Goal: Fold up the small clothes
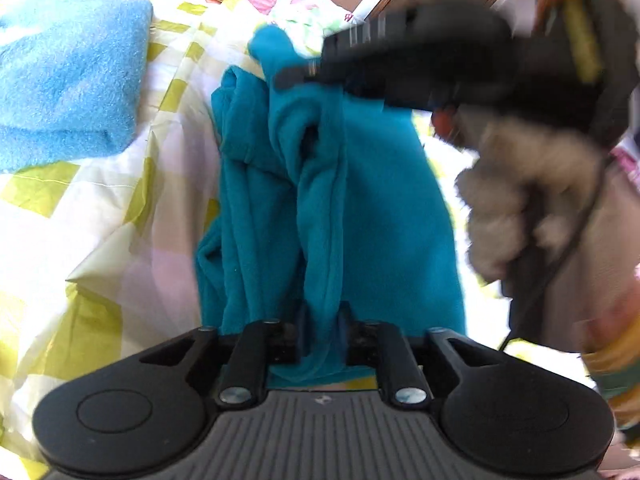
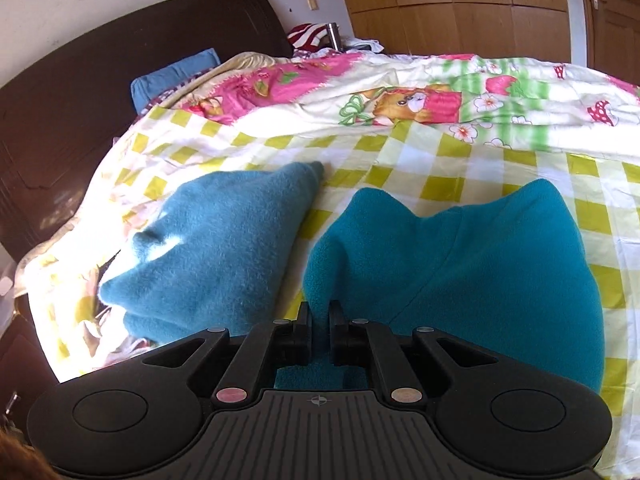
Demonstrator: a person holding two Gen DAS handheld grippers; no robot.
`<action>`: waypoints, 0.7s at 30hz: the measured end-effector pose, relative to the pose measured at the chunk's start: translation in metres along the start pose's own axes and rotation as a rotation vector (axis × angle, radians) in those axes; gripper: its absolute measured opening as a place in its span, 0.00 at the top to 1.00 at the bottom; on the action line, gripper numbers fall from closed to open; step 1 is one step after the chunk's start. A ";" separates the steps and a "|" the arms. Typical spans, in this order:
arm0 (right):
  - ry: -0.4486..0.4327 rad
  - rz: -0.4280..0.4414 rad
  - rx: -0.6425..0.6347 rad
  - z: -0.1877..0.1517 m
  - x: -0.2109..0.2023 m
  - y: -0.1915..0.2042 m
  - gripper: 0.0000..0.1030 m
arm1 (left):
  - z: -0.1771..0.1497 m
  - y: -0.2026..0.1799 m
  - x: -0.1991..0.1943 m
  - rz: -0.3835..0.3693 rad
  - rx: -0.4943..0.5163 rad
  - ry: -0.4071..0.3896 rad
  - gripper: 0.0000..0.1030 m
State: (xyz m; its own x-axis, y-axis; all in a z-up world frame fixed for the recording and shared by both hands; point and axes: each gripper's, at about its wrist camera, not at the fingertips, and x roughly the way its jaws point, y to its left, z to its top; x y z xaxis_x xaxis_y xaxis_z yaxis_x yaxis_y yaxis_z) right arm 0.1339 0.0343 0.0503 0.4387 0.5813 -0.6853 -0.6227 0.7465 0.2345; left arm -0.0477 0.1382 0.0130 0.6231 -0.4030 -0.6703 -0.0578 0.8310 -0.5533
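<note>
Lower centre of frame: left claw [image 1: 320,344], its jaws set apart with a fold of the teal fleece garment [image 1: 360,200] hanging between them. The garment runs up the middle of the frame, bunched in vertical folds. Upper right: right claw [image 1: 286,78], blurred, closed on the garment's top edge. Upper left: folded light-blue towel [image 1: 60,76] lying on the checked bedcover [image 1: 120,220]. Right edge: fluffy beige sleeve [image 1: 516,192].

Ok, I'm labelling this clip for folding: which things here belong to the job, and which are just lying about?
Job: teal fleece garment, pinched by the right gripper and lying between the fingers of the left gripper; folded fuzzy light-blue cloth, probably already done.
Lying about: yellow-checked bed cover; blue pillow; steel flask; wooden wardrobe.
</note>
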 end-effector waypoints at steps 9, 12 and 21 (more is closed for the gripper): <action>0.013 -0.029 0.050 -0.005 -0.002 -0.024 0.92 | 0.055 0.014 -0.004 0.198 0.118 -0.274 0.54; 0.013 -0.030 0.028 -0.006 -0.003 -0.020 0.92 | 0.075 0.016 0.043 0.267 0.150 -0.247 0.63; 0.019 -0.004 0.040 0.002 -0.001 -0.014 0.92 | 0.083 0.015 0.096 0.208 0.131 -0.160 0.77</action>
State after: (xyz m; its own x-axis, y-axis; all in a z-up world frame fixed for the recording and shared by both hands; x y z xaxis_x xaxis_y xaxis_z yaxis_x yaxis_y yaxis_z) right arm 0.1438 0.0236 0.0486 0.4286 0.5724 -0.6990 -0.5941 0.7615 0.2592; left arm 0.0757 0.1441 -0.0187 0.7241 -0.1616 -0.6705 -0.1027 0.9360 -0.3366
